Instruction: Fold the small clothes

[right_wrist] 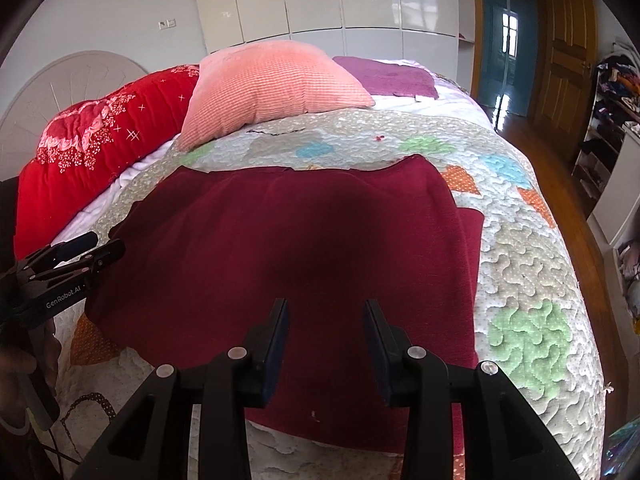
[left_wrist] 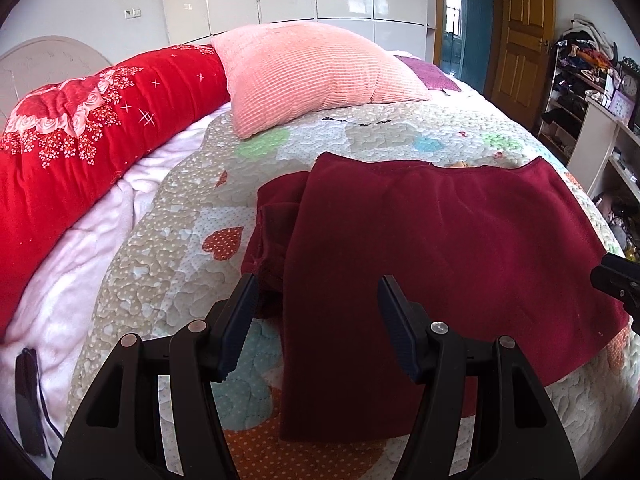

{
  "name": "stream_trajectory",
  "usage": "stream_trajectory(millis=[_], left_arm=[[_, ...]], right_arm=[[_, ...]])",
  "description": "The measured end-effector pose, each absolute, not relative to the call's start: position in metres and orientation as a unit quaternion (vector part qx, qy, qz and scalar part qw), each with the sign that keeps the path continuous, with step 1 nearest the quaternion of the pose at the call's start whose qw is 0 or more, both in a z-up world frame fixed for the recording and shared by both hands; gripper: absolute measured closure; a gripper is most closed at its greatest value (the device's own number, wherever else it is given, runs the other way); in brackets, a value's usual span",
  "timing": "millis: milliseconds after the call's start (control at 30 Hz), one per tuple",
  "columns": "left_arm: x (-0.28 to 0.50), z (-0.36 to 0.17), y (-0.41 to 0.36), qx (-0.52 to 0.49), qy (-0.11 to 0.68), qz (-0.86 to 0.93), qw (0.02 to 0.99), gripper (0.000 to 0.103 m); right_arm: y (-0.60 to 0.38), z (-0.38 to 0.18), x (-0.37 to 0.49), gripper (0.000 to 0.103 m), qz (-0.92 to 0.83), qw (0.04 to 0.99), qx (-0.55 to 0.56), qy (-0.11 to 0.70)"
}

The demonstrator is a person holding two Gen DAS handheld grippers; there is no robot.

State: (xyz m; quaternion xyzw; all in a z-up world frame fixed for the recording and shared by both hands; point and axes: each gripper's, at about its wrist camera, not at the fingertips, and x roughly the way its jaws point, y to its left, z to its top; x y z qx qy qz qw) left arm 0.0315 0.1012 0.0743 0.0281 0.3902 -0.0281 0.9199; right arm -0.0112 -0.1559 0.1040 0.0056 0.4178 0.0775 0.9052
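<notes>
Dark red garment (right_wrist: pixel 304 240) lies folded flat on the patchwork quilt (right_wrist: pixel 532 280) near the bed's foot edge, below the pink pillow (right_wrist: pixel 272 84). Left gripper (left_wrist: pixel 316 292) jaws well apart, empty. Right gripper (right_wrist: pixel 326 312) jaws partly apart, empty, above the cloth.

A bed (right_wrist: pixel 532 264) is carrying everything, covered by a quilted patchwork bedspread (left_wrist: pixel 168 240) with hearts. A dark red garment (right_wrist: pixel 288 248) is lying spread flat on the bedspread. Behind it, a pink ribbed pillow (left_wrist: pixel 320 76) is resting on the bedspread beside a red floral quilt roll (left_wrist: pixel 80 152), and a purple cloth (right_wrist: pixel 392 78) is lying farther back.
</notes>
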Motion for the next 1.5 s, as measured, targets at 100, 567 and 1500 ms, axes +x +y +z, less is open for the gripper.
stream_trajectory(millis=[100, 567, 1500], left_arm=[[0.030, 0.074, 0.101, 0.023, 0.391, -0.030, 0.919, 0.041], [0.024, 0.084, 0.074, 0.012, 0.383, -0.037, 0.923, 0.041], [0.008, 0.098, 0.017, 0.044, 0.372, -0.052, 0.926, 0.042]], right_arm=[[-0.151, 0.106, -0.011, 0.067, 0.071, 0.908, -0.002, 0.413], [-0.171, 0.122, -0.031, 0.067, 0.035, 0.921, -0.008, 0.388], [-0.230, 0.136, -0.075, 0.065, -0.015, 0.932, 0.019, 0.362]])
